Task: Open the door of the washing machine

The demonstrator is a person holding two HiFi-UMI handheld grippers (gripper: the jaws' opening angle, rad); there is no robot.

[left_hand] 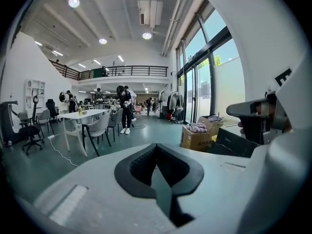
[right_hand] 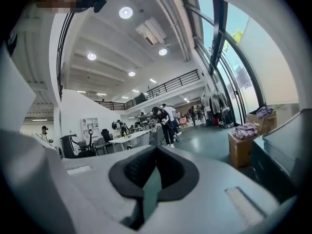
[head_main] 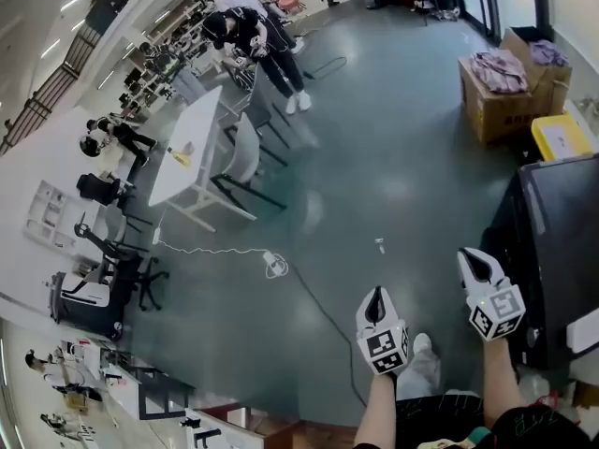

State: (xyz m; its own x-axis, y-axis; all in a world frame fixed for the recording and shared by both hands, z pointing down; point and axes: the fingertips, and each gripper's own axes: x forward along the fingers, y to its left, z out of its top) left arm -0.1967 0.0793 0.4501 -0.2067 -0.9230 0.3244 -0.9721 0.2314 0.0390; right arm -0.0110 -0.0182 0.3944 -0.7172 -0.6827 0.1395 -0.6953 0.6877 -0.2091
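Currently left gripper [head_main: 376, 297] and right gripper [head_main: 474, 260] are hovering, jaws together, empty; washing machine [head_main: 552, 251] is sitting at the right gripper's three o'clock.

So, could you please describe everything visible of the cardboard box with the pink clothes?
The cardboard box is brown, open-topped and upright on the grey-green floor near the glass wall. Crumpled pinkish clothes fill its top. A second box stands just behind it, a yellow bin close beside. One side bears dark print.

Washing machine [head_main: 560, 237] right of right claw [head_main: 478, 264]
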